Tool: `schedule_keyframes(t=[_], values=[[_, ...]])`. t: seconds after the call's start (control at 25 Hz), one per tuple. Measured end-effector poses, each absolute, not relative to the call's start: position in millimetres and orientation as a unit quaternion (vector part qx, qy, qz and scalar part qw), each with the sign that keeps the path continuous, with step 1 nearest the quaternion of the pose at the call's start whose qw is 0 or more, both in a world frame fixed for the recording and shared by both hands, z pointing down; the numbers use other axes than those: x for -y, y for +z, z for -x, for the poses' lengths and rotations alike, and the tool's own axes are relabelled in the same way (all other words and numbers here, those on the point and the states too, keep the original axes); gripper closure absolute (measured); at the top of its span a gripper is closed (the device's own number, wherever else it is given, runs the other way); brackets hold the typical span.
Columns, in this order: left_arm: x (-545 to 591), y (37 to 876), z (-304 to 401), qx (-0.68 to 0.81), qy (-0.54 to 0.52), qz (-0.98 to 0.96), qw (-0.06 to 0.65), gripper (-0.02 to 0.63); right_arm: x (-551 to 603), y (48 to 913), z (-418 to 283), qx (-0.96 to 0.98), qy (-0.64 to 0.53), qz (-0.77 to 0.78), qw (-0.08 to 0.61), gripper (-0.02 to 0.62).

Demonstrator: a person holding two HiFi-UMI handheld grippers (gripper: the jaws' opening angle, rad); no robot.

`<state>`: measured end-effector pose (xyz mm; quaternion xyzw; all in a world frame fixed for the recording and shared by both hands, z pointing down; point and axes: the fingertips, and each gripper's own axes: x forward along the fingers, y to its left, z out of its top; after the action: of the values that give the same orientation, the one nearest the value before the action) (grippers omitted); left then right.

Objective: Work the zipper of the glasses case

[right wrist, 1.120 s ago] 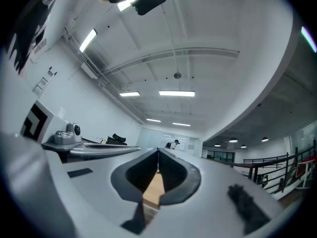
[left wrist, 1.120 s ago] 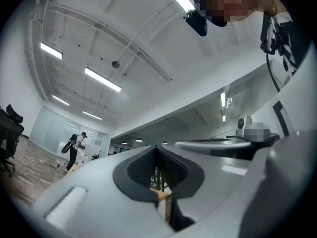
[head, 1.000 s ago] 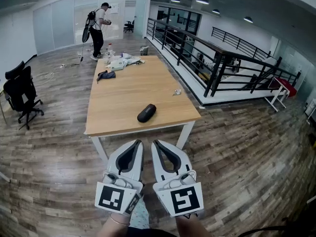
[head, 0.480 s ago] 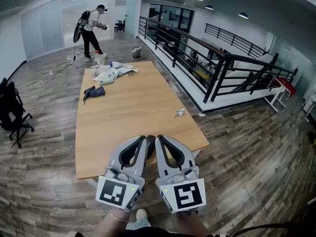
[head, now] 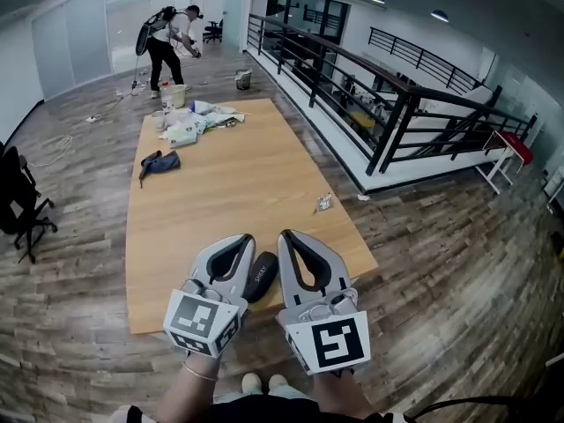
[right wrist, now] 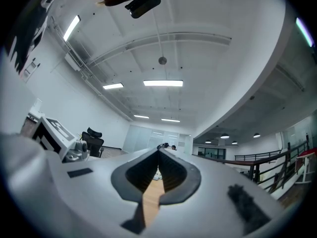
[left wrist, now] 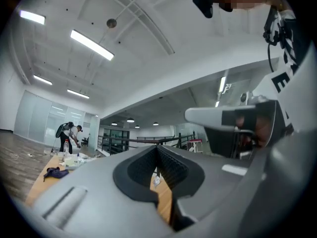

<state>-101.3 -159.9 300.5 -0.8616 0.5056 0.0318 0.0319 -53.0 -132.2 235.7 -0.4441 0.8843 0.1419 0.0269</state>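
Observation:
The black oval glasses case lies on the wooden table near its front edge, zipped as far as I can see. In the head view it shows in the gap between my two grippers, its left end hidden behind the left one. My left gripper is held level just left of the case, jaws shut with nothing in them. My right gripper hangs just right of the case, its tips also together and empty. Whether either gripper touches the case I cannot tell.
A crumpled wrapper lies at the table's right edge. A dark cloth and a heap of white items sit at the far end. A person bends beyond the table. A black chair stands left, a railing right.
I have come up to the table. Both grippers moved forward from over the floor to over the table's front edge, and the case now lies between them.

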Motion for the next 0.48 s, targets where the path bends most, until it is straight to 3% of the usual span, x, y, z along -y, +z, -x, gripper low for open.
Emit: schedule_keyframes(t=[0.08,0.16,0.4,0.48], values=[[179,320,109,-0.51,0.02,0.86,0.004,0.6,143,239,47,-0.883,0.138,0.447,0.02,0.588],[198,345,115,-0.507,0.009,0.862,-0.026,0.486,152,243,42,-0.883,0.134,0.45,0.016,0.588],[243,459,108,-0.43,-0.101,0.873,-0.207,0.25,171,253,27,-0.883,0.121,0.453,0.011,0.588],[252,492,110,-0.423,-0.139,0.863,-0.238,0.22,174,256,21,-0.883,0.119,0.454,0.006,0.588]])
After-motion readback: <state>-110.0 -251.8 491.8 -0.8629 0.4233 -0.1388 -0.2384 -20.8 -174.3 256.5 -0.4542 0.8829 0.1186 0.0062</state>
